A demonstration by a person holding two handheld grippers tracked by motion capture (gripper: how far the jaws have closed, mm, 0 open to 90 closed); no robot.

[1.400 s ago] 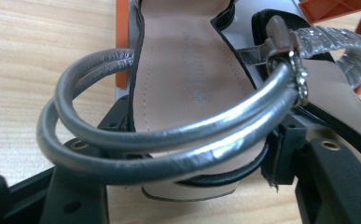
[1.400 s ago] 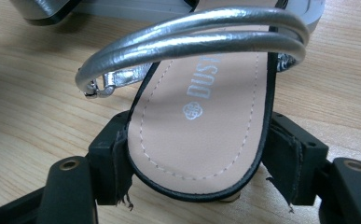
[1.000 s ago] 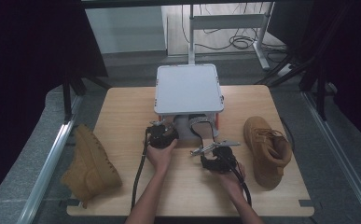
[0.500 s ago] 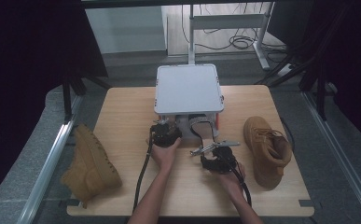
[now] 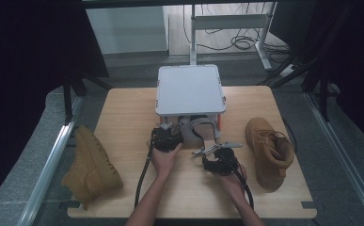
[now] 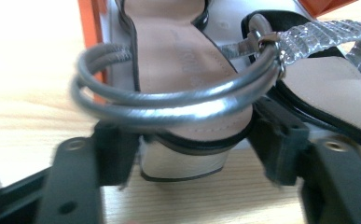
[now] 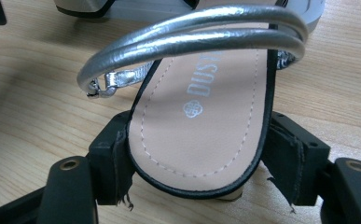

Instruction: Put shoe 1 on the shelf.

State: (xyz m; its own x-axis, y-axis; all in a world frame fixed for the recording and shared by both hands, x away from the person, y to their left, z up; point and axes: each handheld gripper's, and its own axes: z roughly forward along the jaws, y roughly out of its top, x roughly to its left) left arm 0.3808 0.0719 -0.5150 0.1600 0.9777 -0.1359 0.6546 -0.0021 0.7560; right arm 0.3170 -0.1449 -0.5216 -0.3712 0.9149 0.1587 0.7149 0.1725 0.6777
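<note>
The left tool (image 6: 192,163) pinches the heel of one silver-strapped tan-insole sandal (image 6: 187,70); the right tool (image 7: 197,163) pinches another silver-strapped sandal (image 7: 201,126) (both on the wooden counter (image 5: 123,127)).

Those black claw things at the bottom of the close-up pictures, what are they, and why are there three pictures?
They are grippers, two-jaw tongs that a person holds, one per hand. The high view looks down on the light wooden table; the other two come from small cameras riding on the grippers.

The left gripper closes on the heel of a silver-strapped sandal with a tan insole, which lies in an orange box beneath a flat white lid. The right gripper clamps the heel of the matching second sandal over the table.

One tan suede boot lies on the table's right side, another beside its left edge.
</note>
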